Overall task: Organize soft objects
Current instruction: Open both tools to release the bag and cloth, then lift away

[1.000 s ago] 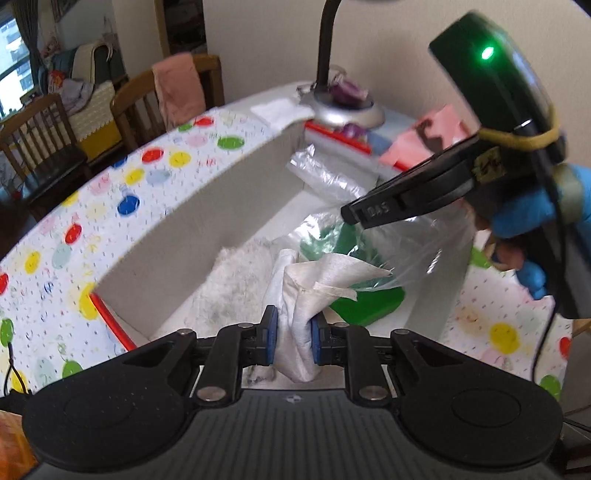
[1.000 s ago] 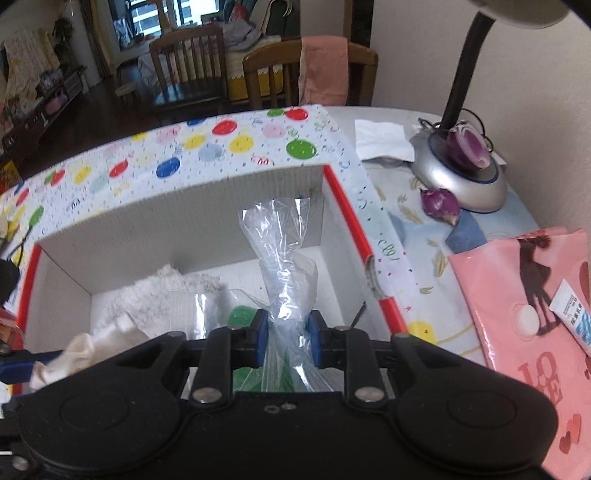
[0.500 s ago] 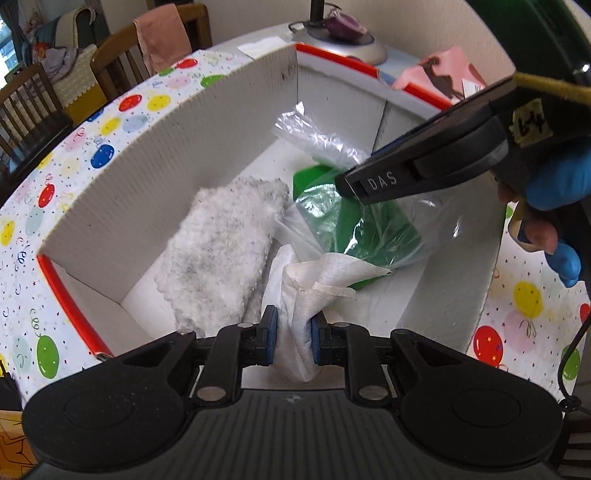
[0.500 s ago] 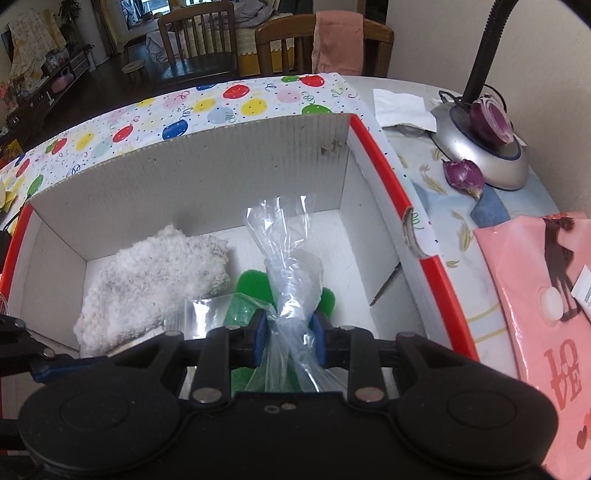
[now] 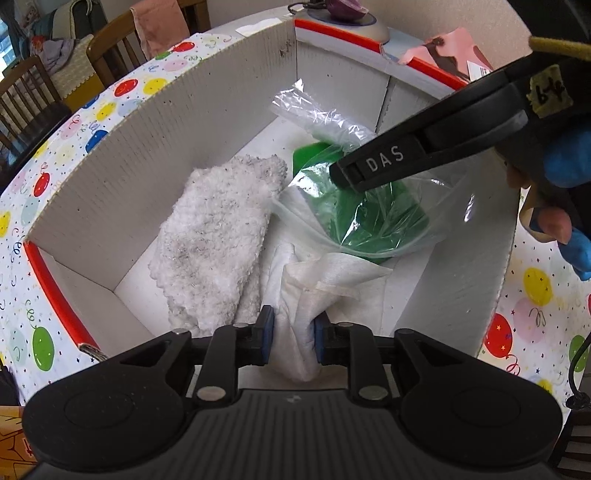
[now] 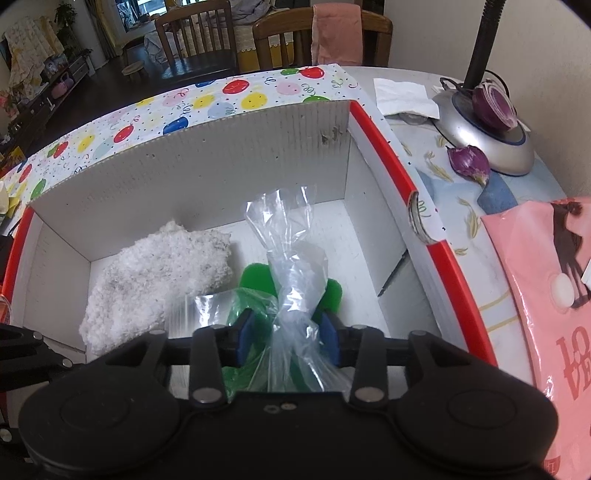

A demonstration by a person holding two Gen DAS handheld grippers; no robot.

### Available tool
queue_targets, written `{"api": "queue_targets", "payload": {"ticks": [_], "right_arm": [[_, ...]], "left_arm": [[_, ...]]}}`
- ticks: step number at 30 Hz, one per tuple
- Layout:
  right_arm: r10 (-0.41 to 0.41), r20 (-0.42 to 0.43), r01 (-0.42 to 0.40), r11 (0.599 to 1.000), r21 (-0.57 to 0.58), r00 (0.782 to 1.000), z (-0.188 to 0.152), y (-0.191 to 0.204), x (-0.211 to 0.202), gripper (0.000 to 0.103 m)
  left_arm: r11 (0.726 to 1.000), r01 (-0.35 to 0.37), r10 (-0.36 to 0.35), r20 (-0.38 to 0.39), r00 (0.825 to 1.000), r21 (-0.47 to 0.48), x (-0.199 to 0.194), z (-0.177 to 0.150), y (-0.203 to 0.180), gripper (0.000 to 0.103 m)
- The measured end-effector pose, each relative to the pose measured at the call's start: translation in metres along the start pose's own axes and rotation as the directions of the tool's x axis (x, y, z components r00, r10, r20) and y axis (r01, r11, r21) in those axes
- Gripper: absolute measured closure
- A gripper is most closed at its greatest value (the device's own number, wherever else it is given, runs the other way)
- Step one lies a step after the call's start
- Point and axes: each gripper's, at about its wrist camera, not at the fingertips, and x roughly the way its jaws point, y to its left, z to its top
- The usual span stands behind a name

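Observation:
A white cardboard box [image 5: 207, 122] with balloon-print flaps and red edges holds a fluffy white towel [image 5: 218, 236] on its floor. My left gripper [image 5: 293, 338] is in the box's near part, its pads slightly parted around a crumpled white cloth [image 5: 317, 280]. My right gripper [image 6: 288, 338] reaches in from the right, pads spread beside the neck of a clear plastic bag [image 6: 291, 258] with something green inside [image 5: 362, 214]. The bag rests low in the box, right of the towel [image 6: 159, 280]. The right gripper's finger [image 5: 406, 158] shows in the left wrist view.
A silver lamp base [image 6: 480, 136] with a purple object on it stands on the table beyond the box's right side. A pink printed bag [image 6: 546, 295] and a white napkin [image 6: 402, 96] lie there too. Wooden chairs [image 6: 325, 33] stand behind the table.
Both grippers have sunk deeper into the box with cloth and bag. The pads of both have spread wider; the bag and cloth now lie slacker between them.

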Motion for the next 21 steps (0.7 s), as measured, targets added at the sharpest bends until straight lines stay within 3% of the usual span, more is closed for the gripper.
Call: {"api": "queue_targets", "payload": {"ticks": [7,9,14,21], "right_arm": [[0.010,0.008,-0.010,1.000,0.010,1.000,-0.001,0.000,-0.004,0.047],[0.012,0.015,-0.013,1.000,0.012,1.000,-0.002,0.001,-0.008,0.040],[0.014,0.030,-0.015,1.000,0.010,0.999,-0.004,0.004,-0.018,0.039],[0.030,0.069,-0.032,0.999,0.029,0.997,-0.004,0.002,-0.041,0.023]], "left_arm": [[0.998,0.025,-0.024,0.029,0.999,-0.052,-0.010,-0.003,0.004,0.069],[0.997,0.017,-0.014,0.046,0.999,-0.074,-0.015,-0.004,0.005,0.054],[0.995,0.029,-0.019,0.101,0.995,-0.100,-0.032,-0.003,0.006,0.032],[0.992,0.046,-0.028,0.156,0.987,-0.116,-0.053,-0.010,0.003,0.031]]}}
